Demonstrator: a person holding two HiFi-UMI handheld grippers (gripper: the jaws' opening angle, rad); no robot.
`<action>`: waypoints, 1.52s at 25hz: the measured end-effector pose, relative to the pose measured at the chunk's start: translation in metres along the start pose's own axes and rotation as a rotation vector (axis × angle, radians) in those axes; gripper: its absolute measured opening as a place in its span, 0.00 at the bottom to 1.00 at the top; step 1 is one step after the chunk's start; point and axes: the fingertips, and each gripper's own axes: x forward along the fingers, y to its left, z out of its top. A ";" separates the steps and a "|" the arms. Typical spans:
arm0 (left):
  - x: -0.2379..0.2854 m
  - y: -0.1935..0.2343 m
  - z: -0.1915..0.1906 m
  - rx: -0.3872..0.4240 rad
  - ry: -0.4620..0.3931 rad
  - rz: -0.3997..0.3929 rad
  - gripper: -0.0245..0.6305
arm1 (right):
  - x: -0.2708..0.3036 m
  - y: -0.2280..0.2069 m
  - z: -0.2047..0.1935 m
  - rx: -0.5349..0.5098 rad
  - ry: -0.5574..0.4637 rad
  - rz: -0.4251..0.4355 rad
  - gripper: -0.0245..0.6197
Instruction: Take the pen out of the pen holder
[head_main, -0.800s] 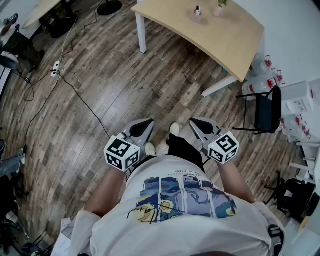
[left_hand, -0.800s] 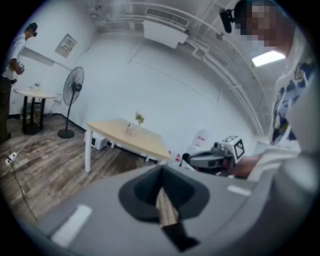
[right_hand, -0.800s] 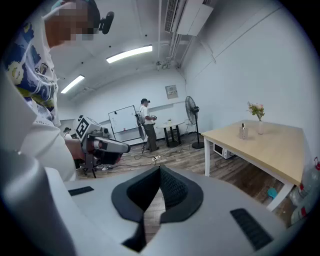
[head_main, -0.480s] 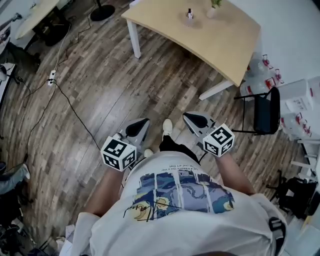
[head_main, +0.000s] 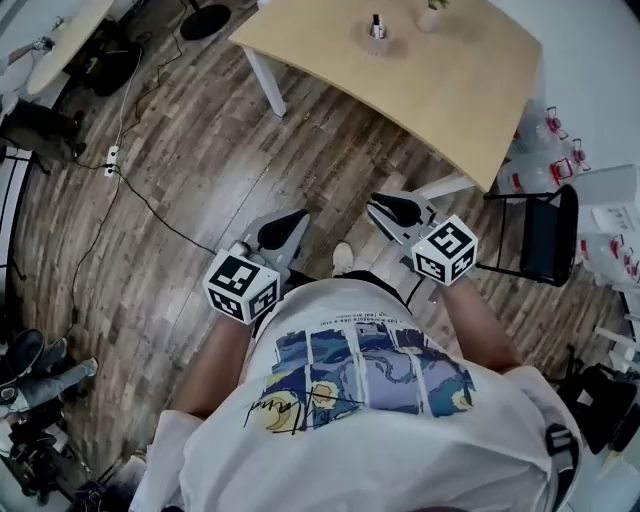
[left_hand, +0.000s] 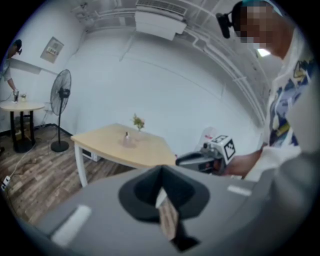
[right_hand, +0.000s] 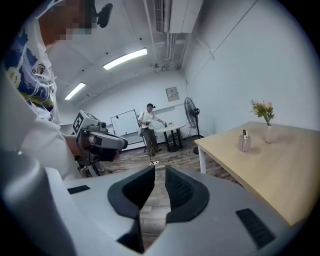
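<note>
The pen holder (head_main: 377, 27) is a small clear cup with a dark pen in it, standing on the far side of a light wooden table (head_main: 450, 90) next to a little flower vase (head_main: 432, 12). It shows small in the left gripper view (left_hand: 127, 140) and in the right gripper view (right_hand: 243, 143). Both grippers are held out in front of the person's body, well short of the table. My left gripper (head_main: 283, 228) and right gripper (head_main: 397, 208) are shut, with nothing between their jaws. The right gripper's pads (right_hand: 181, 189) leave only a thin slit.
A black chair (head_main: 545, 235) stands right of the table's near corner, with boxes and bottles (head_main: 600, 210) behind it. Cables and a power strip (head_main: 112, 160) lie on the wooden floor at left. A standing fan (left_hand: 62, 92) and a person at a round table (right_hand: 149, 127) are far off.
The person has stepped toward the table, which now lies closer in the head view. Both grippers have moved forward with the body; their jaws stay as before.
</note>
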 end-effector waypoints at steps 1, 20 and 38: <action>0.008 0.003 0.004 0.003 0.000 -0.002 0.05 | 0.003 -0.012 0.001 0.006 0.002 0.000 0.13; 0.056 0.179 0.084 0.034 0.007 -0.177 0.05 | 0.117 -0.185 0.068 0.057 0.027 -0.332 0.10; 0.126 0.291 0.159 -0.031 -0.057 -0.012 0.05 | 0.159 -0.446 0.111 0.017 0.135 -0.412 0.12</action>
